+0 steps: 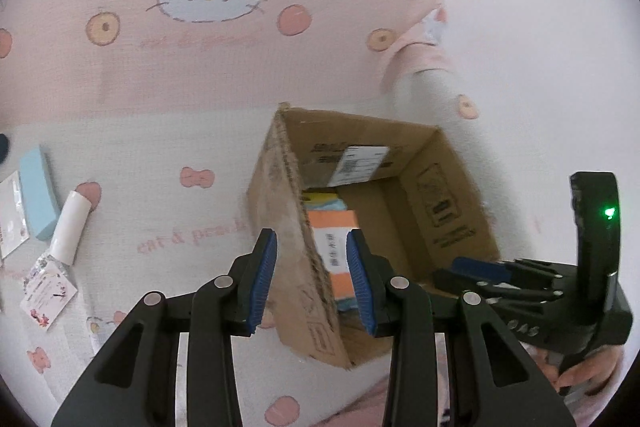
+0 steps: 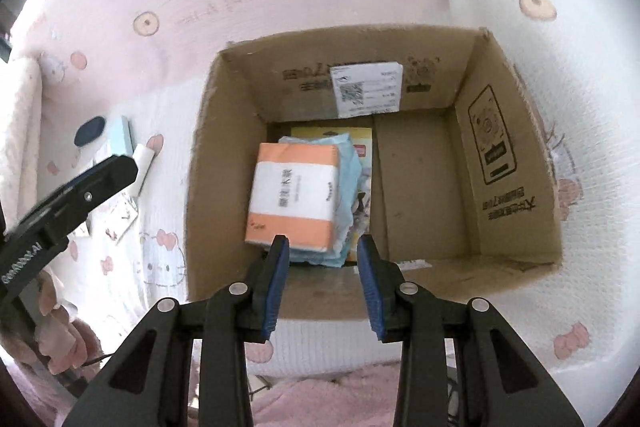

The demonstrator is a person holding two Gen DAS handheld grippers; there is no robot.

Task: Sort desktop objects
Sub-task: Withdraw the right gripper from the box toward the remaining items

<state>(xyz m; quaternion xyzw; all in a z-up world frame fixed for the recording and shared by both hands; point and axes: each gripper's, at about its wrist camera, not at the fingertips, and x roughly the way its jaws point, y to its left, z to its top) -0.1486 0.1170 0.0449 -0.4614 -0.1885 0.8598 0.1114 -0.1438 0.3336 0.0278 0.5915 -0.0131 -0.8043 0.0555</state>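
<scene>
Above the open brown cardboard box (image 2: 516,163), both claws, left gripper (image 1: 312,277) and right gripper (image 2: 323,281), hang released and empty; inside lies an orange-and-white tissue pack (image 2: 294,197).

Bright, soft, fisheye-warped, slightly hazy.

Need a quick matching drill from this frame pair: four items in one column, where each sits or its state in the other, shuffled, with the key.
Items
1. orange and white pack
2. light blue block
3. white tube
4. right claw

Place or state
A. lying on the cloth, beside the light blue block
B. open and empty, above the cardboard box
C. inside the box, on top of a pale blue packet
D. on the cloth, left of the box

Pairs: 1-C, 2-D, 3-A, 4-B
</scene>
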